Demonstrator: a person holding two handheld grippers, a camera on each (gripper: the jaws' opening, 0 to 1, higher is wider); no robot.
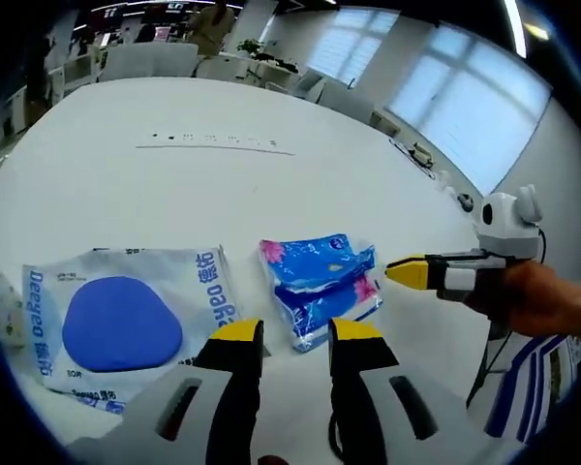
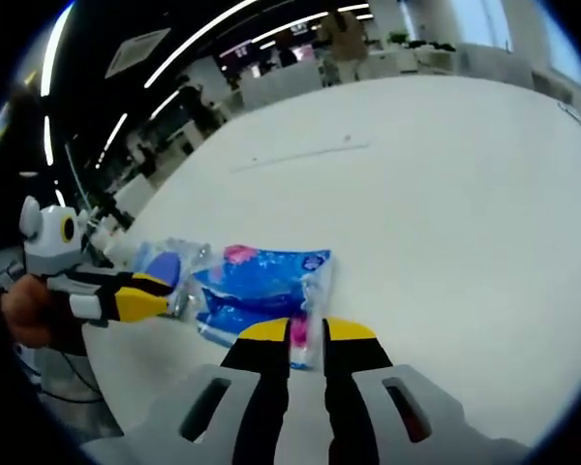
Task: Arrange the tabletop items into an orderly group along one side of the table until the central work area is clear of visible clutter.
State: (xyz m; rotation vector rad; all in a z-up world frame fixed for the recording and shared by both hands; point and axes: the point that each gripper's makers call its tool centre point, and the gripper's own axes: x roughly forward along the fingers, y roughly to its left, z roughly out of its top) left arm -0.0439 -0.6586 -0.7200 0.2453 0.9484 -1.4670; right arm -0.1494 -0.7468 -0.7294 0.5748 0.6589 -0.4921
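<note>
Pinching the crinkly blue-and-pink plastic tissue packet (image 2: 261, 295) with my right claw (image 2: 306, 332), left claw (image 1: 297, 332) parted, empty.

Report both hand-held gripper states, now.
Left hand-held gripper: open, holding nothing.
Right hand-held gripper: shut on the blue tissue pack at its edge.

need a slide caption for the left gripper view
Left hand-held gripper open over a blue tissue pack beside a mask packet on the white table.
</note>
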